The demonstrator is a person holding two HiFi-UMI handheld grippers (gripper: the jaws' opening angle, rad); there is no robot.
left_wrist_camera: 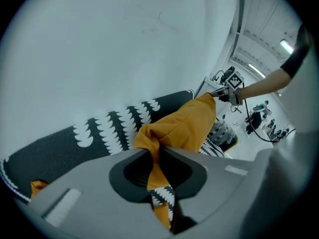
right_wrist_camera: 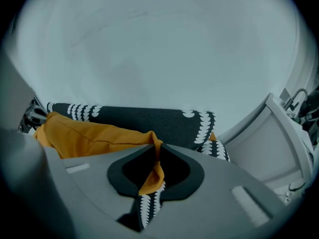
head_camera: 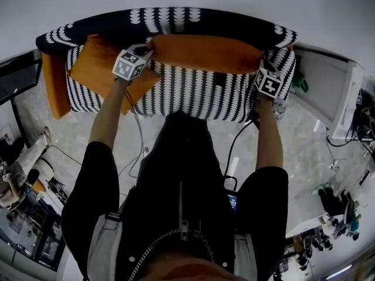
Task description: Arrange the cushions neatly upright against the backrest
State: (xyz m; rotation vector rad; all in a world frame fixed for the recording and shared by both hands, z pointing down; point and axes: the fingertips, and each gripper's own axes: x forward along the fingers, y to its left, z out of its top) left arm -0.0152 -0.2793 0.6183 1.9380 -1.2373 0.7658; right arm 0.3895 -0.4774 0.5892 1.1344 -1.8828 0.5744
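A long cushion (head_camera: pixel 205 52), orange on one face and black with white marks on the other, hangs stretched between both grippers in front of the sofa's dark patterned backrest (head_camera: pixel 170 19). My left gripper (head_camera: pixel 149 50) is shut on its left top corner; in the left gripper view the orange fabric (left_wrist_camera: pixel 179 128) is pinched between the jaws (left_wrist_camera: pixel 153 151). My right gripper (head_camera: pixel 262 64) is shut on the right top corner, where a fold of orange and patterned cloth (right_wrist_camera: pixel 152 176) sits between the jaws (right_wrist_camera: pixel 155 151). A second orange cushion (head_camera: pixel 99 63) lies tilted at the sofa's left end.
The sofa's orange side panel (head_camera: pixel 54 86) is at the left. A white cabinet (head_camera: pixel 328 92) stands close to the sofa's right end. Cables (head_camera: pixel 234 151) run over the pale floor by the person's legs, and assorted gear (head_camera: pixel 23 174) lies at the lower left.
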